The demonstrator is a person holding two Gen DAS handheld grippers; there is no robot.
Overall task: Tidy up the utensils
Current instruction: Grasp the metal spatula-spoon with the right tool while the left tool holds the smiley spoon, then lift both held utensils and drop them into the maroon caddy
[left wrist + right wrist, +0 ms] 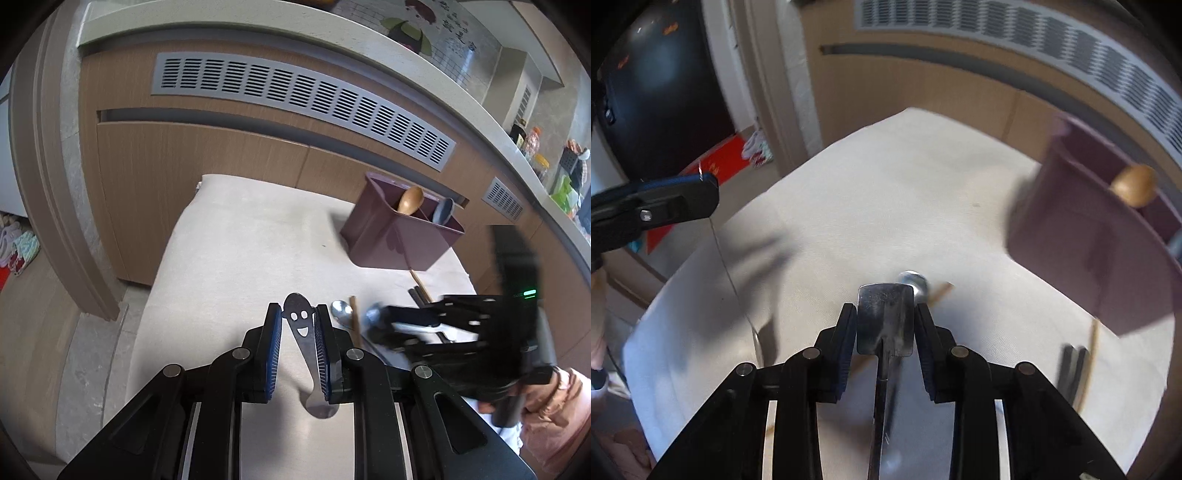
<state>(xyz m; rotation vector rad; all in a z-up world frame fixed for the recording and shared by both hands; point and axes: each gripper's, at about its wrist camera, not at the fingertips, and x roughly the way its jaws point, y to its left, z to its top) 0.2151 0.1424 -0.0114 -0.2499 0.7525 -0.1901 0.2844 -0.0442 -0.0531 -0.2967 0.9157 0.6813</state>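
Observation:
My left gripper (298,325) is partly open around a steel smiley-face spoon (300,325), which rests against its right pad, above the cloth. My right gripper (885,325) is shut on a flat square-ended steel utensil (885,317); it shows in the left wrist view (384,325), low over the utensil pile. A maroon divided holder (400,236) stands at the back right with a wooden spoon (410,200) and a grey spoon (443,211) in it. A steel spoon (341,310), chopsticks (354,317) and dark sticks (419,293) lie on the cloth.
The white cloth (240,258) covers a small table that stands against a wooden counter front with a grey vent (303,99). The holder (1100,240) looms close on the right in the right wrist view. The table's left edge drops to the floor.

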